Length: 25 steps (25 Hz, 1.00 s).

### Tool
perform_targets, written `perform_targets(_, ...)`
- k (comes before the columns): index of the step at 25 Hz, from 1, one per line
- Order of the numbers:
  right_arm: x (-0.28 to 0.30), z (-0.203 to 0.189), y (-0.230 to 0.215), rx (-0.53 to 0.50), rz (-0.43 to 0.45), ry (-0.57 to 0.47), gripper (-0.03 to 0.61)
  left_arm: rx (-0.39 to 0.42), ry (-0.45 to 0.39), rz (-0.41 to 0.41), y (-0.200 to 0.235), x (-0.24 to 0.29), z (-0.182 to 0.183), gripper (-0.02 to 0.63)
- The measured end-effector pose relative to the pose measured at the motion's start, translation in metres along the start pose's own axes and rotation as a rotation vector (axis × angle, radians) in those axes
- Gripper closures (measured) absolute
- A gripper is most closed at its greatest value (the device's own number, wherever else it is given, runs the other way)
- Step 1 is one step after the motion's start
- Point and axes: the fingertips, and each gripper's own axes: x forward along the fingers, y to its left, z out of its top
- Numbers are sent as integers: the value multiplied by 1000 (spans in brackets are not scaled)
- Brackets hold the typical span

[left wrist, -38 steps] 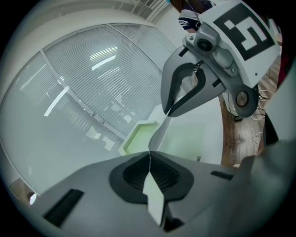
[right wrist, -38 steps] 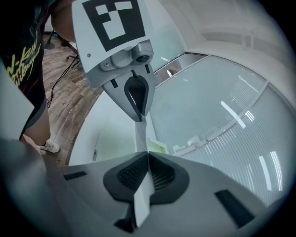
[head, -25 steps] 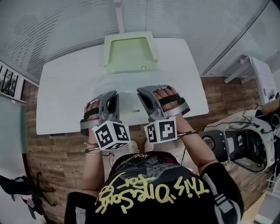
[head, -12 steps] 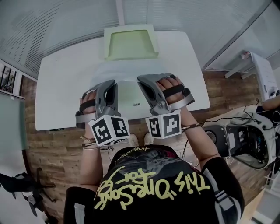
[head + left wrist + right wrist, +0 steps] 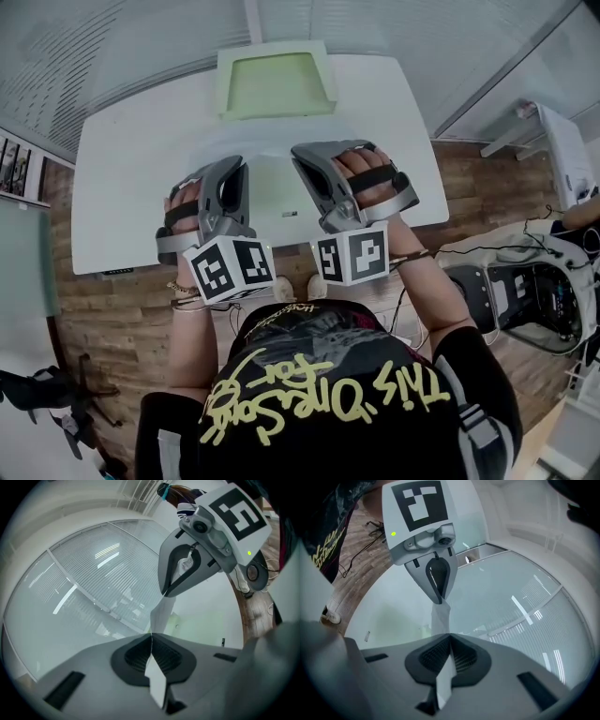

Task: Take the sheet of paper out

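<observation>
A thin pale sheet of paper (image 5: pixel 277 192) is stretched between my two grippers above the white table (image 5: pixel 131 187). My left gripper (image 5: pixel 234 171) is shut on the sheet's left edge, and my right gripper (image 5: pixel 305 155) is shut on its right edge. In the left gripper view the jaws (image 5: pixel 151 639) meet on the sheet (image 5: pixel 161 613), which runs up to the right gripper (image 5: pixel 164 592). The right gripper view shows its jaws (image 5: pixel 449 641) pinching the sheet (image 5: pixel 439 618), with the left gripper (image 5: pixel 437 601) beyond. A pale green tray (image 5: pixel 275 84) lies at the table's far edge.
A glass wall with blinds (image 5: pixel 112 47) stands behind the table. Wooden floor (image 5: pixel 112 309) surrounds it. Open machinery with cables (image 5: pixel 525 291) sits on the floor at the right, and a black chair base (image 5: pixel 37 394) at the lower left.
Both grippers have risen a little over the table, still shut on the sheet held between them.
</observation>
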Motion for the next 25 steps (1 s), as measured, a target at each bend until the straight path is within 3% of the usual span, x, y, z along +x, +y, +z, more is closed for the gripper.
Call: perform_targets(25,5,2,-5,28,-40,-8,572,-9,-13,11,8,3,-2,606)
